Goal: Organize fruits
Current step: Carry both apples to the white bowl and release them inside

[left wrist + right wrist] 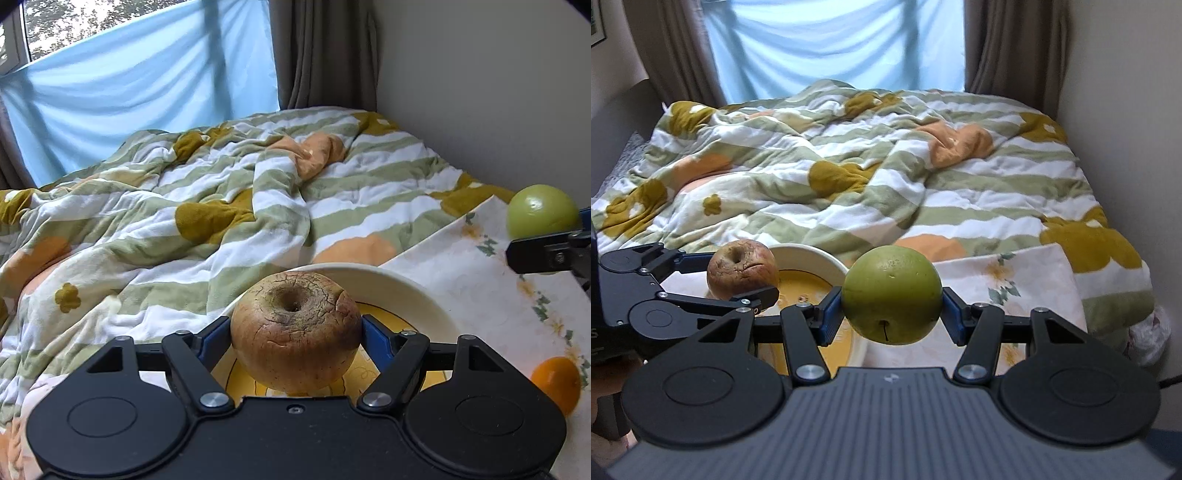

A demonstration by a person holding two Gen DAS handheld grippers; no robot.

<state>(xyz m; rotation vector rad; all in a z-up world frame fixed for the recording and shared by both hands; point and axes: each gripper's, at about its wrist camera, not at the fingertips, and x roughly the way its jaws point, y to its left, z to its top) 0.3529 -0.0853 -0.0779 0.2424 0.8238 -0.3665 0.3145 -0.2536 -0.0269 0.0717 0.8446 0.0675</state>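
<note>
The right gripper (892, 301) clamps a green apple (892, 295) between its blue pads, stem end facing the camera. To the left, the left gripper (738, 277) carries a wrinkled brown apple (740, 267) over the near rim of a white bowl (816, 258) with a yellow inside. The bowl sits on a flowered cloth (1027, 288), apparently spread over the bed (886, 177).

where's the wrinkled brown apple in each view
Left wrist view: the brown apple sits bottom centre, clamped in the left gripper, in front of the bowl.
Right wrist view: the same apple is at mid-left, held over the bowl's left side.
Shared landmark: the white bowl with a yellow inside.
</note>
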